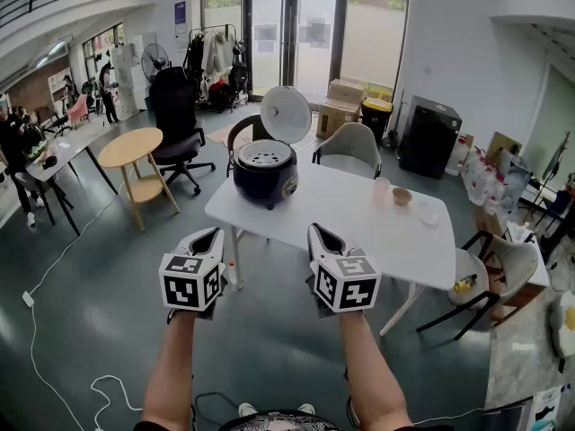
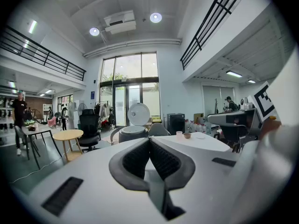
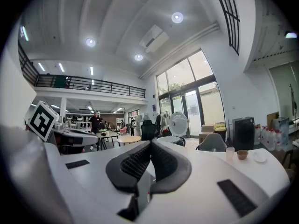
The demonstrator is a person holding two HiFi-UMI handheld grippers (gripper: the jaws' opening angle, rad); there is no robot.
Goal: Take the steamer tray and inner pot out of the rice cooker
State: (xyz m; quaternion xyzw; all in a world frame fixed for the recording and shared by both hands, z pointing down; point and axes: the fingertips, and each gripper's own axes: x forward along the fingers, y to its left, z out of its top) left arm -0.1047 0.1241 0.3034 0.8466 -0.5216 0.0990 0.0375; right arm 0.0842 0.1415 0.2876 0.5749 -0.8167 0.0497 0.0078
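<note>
Fingers (image 2: 134, 158) of left gripper (image 2: 149, 140) and fingers (image 3: 134, 163) of right gripper (image 3: 150, 143): each pair pressed together tip to tip, nothing between them, touching nothing. Rice cooker (image 1: 266, 176): well ahead of both pairs of fingertips, on white table (image 1: 359, 221), lid (image 1: 286, 113) raised upright; perforated steamer tray (image 1: 265, 155) seated in its mouth, inner pot beneath it hidden. Clear cup (image 1: 381, 189) and small brown bowl (image 1: 402, 196): ahead and to the right of the right fingers, contents not discernible.
</note>
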